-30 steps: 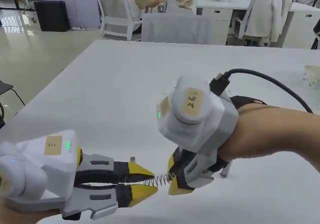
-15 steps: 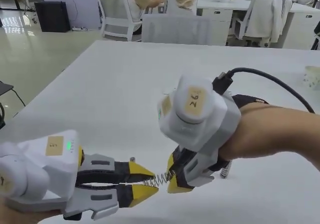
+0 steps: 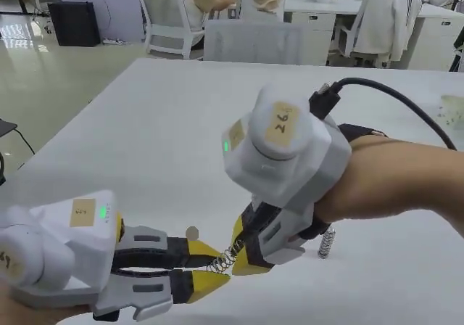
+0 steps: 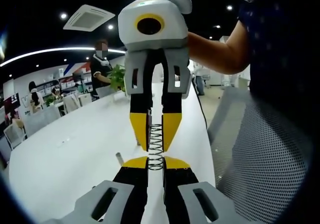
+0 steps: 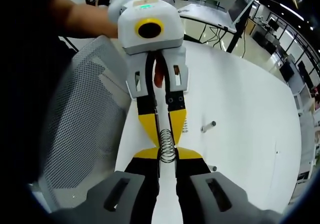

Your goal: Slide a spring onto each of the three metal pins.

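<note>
A thin wire spring (image 3: 228, 255) spans the gap between my two grippers, low over the white table (image 3: 167, 136). My left gripper (image 3: 216, 265), with yellow-tipped jaws, comes in from the lower left and is shut on one end of the spring (image 4: 156, 153). My right gripper (image 3: 243, 255) points down and left and is shut on the other end (image 5: 167, 145). Whether a pin runs inside the spring is hidden. A short metal pin (image 3: 192, 232) stands just behind the left jaws. A second spring (image 3: 326, 241) rests on the table by the right gripper.
Two more small pins (image 5: 208, 126) (image 5: 212, 168) lie on the table to the right of the jaws in the right gripper view. A grey mesh chair back (image 5: 85, 114) stands close by. Chairs (image 3: 170, 20), desks and people are at the room's far side.
The right gripper has closed in on the left one, moving a little left. The stretch of spring showing between the two pairs of jaws is shorter.
</note>
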### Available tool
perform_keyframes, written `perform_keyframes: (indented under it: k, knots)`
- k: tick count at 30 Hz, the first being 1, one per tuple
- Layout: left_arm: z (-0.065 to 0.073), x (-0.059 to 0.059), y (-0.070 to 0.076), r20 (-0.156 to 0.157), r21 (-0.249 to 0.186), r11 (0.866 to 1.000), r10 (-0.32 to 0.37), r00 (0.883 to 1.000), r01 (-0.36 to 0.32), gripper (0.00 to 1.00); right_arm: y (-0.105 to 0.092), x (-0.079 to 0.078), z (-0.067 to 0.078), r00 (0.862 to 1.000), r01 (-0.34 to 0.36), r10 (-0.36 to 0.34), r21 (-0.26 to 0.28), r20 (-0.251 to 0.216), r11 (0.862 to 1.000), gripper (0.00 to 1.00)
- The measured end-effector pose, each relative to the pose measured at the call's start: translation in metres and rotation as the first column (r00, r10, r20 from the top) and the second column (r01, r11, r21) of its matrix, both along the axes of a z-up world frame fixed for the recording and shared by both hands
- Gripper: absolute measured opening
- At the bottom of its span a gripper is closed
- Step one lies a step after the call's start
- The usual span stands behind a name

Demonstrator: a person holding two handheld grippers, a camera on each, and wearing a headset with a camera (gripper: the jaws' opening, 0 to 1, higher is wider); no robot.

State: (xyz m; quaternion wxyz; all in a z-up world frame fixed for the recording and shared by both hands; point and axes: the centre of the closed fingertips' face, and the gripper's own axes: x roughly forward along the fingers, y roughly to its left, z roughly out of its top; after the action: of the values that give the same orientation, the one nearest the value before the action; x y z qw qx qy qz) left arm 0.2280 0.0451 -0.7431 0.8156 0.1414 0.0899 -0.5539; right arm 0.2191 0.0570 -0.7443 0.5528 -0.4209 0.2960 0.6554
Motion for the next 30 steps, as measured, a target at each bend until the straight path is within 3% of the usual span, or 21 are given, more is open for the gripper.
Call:
perform_keyframes:
  k: [23,30]
  knots:
    - [-0.002,-0.0004,-0.0025,-0.007,-0.004,1.0,-0.007,1.0,0.007,0.03,0.0103,-0.005,0.0044,1.0,-0.03,0.03,-0.024,0.008,0.999,0.08]
    - [-0.004,0.0009,-0.0003,-0.033,-0.016,1.0,0.003,0.999,-0.003,0.1,0.0096,-0.002,0.003,1.0,-0.028,0.028,-0.032,0.013,0.999,0.08]
